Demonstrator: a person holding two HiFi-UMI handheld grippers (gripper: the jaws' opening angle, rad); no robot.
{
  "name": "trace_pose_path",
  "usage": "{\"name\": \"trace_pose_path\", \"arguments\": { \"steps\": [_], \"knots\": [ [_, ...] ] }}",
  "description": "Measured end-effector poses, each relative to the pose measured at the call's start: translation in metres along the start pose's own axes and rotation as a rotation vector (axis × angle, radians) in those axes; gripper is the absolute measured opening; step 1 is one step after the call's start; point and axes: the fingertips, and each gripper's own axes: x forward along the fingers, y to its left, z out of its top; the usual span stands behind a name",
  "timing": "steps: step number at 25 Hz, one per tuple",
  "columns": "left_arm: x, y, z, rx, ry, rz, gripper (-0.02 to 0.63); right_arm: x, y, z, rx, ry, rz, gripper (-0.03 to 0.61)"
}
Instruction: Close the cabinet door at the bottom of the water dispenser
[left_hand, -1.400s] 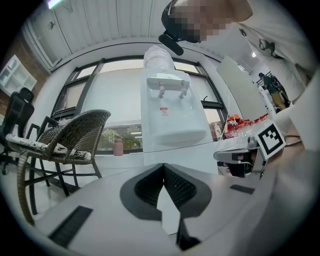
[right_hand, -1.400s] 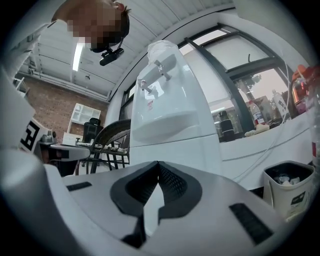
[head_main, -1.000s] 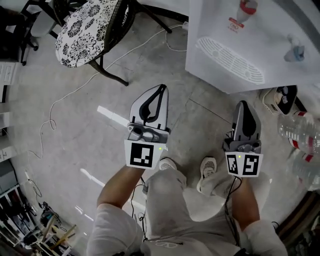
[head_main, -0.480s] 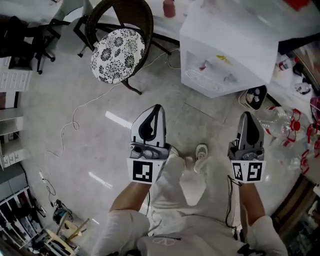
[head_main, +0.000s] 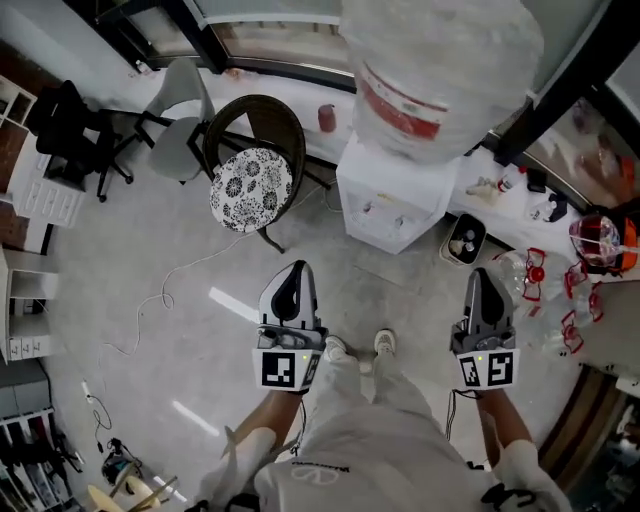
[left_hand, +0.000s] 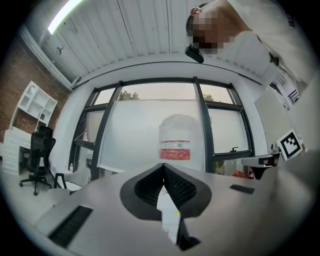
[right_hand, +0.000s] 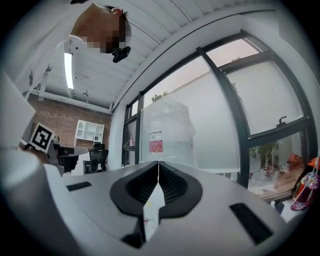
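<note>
Head view: water dispenser (head_main: 392, 200) stands ahead, well apart from both grippers; bottom cabinet door out of sight. Jaws clenched, empty, on left gripper (head_main: 296, 268), right gripper (head_main: 485, 271). Task probably done, unconfirmed.

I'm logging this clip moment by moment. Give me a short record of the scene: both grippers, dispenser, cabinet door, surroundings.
left gripper: shut, empty, touching nothing
right gripper: shut, empty, touching nothing
water dispenser: white, on the floor ahead of both grippers, apart from them
large bottle: seated on top of the dispenser
cabinet door: not visible from this steep view, state cannot be told
chair: patterned cushion, left of the dispenser
</note>
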Motion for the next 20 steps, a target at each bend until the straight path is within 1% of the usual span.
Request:
{"name": "trace_pose_path", "arguments": {
  "steps": [4,8,10,15,20],
  "knots": [
    [-0.012,-0.008,0.030,0.043,-0.010,-0.011,0.008,-0.027,0.001,0.022,-0.004,0.009,0.011,0.017],
    [-0.029,-0.006,0.048,0.088,-0.016,0.001,0.008,-0.061,-0.011,0.041,0.003,-0.005,-0.039,0.017],
    [-0.039,-0.004,0.052,0.106,-0.005,0.002,0.008,-0.076,-0.011,0.045,0.019,-0.005,-0.053,0.017],
    [-0.061,-0.009,0.056,0.123,-0.005,0.014,0.008,-0.097,-0.001,0.050,0.015,-0.022,-0.038,0.017],
    [-0.083,-0.015,0.052,0.137,0.014,0.026,0.008,-0.119,0.013,0.049,-0.041,-0.032,-0.042,0.015]
  ]
}}
